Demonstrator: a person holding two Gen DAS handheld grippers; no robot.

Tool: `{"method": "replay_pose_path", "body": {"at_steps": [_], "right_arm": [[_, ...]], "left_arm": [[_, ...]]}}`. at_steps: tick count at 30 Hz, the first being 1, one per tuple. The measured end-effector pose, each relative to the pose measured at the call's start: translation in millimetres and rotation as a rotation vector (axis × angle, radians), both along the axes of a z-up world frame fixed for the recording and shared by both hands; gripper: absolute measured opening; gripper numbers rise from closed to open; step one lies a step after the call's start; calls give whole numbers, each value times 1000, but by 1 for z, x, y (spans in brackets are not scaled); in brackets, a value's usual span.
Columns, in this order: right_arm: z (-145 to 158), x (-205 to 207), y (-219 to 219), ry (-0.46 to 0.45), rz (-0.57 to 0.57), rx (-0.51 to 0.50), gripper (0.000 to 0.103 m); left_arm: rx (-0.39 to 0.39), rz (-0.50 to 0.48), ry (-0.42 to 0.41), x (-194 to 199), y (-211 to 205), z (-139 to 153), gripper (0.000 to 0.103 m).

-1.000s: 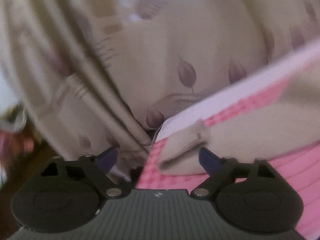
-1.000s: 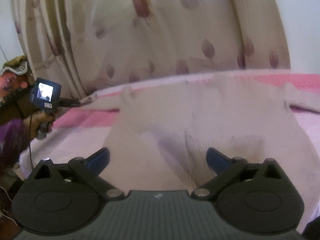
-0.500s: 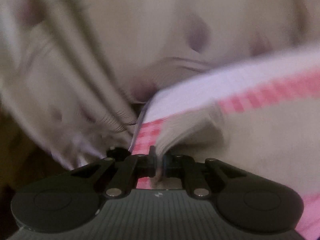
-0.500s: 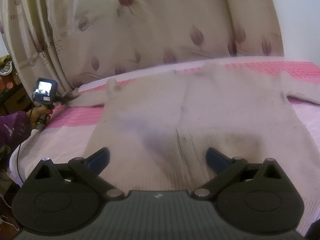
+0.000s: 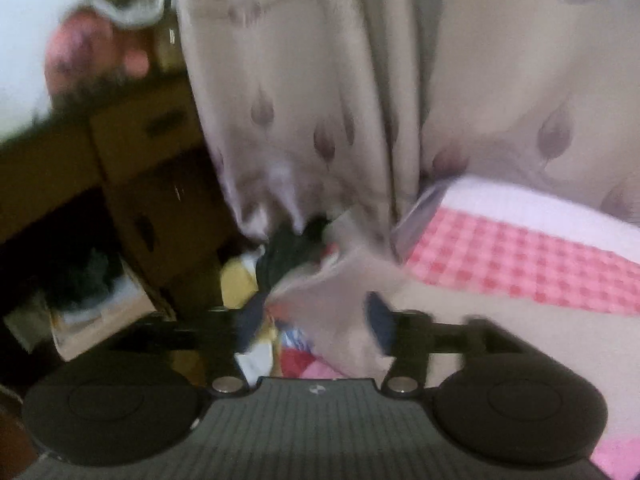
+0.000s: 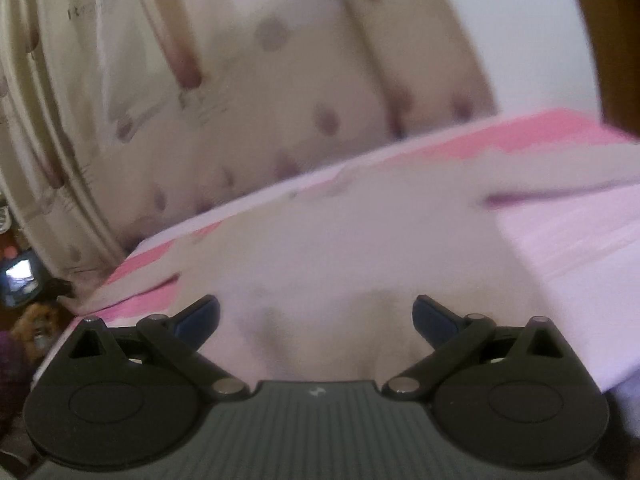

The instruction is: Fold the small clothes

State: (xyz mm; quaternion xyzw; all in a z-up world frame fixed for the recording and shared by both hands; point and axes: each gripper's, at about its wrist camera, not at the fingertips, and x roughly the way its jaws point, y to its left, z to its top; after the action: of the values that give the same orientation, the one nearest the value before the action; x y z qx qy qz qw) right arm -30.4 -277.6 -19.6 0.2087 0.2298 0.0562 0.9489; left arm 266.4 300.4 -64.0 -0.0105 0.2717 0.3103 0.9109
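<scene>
Left gripper (image 5: 314,320) open now, just let go of sweater (image 6: 360,248) sleeve. Right gripper (image 6: 316,316) open too. Sleeve fold likely done.

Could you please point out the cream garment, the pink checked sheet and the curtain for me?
garment (image 6: 360,248): right wrist view, flat middle of the body.
sheet (image 5: 520,260): left wrist view, checked band near the bed corner.
curtain (image 5: 300,100): left wrist view, hanging folds.

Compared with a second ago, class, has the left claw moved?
Yes. The left claw has swung left: the curtain, once filling its view, now stands mid-frame, with brown boxes showing left. Its jaws, shut half a second ago, stand apart.
</scene>
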Motion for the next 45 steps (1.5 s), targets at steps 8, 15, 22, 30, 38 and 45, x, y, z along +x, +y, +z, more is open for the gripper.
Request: {"method": "replay_pose_path", "body": {"at_steps": [8,15,22,30,38,45], "right_arm": [[-10,-43,-66,25,-26,-85,103],[-36,-47,-92,47,22,42,103],[-55,-38,-88,84,61,11,103],[-55,-39,-60,75,118,-46,76],[-45,-47,-81,115,96,-45,17],[-34,-78,-98,159,40,-93,17]], "left_arm": [[-210,-601,31,-136,-142,20,79],[-498,-849,226,-184,-247,-19,74],[-561,-886,257,-187,-275,-30,91],[-519,-805,213,-198,-286,-35,8],[-532,-616,155,-207,-226,-3,7],[-308,-656,220,-227,-232,2,11]]}}
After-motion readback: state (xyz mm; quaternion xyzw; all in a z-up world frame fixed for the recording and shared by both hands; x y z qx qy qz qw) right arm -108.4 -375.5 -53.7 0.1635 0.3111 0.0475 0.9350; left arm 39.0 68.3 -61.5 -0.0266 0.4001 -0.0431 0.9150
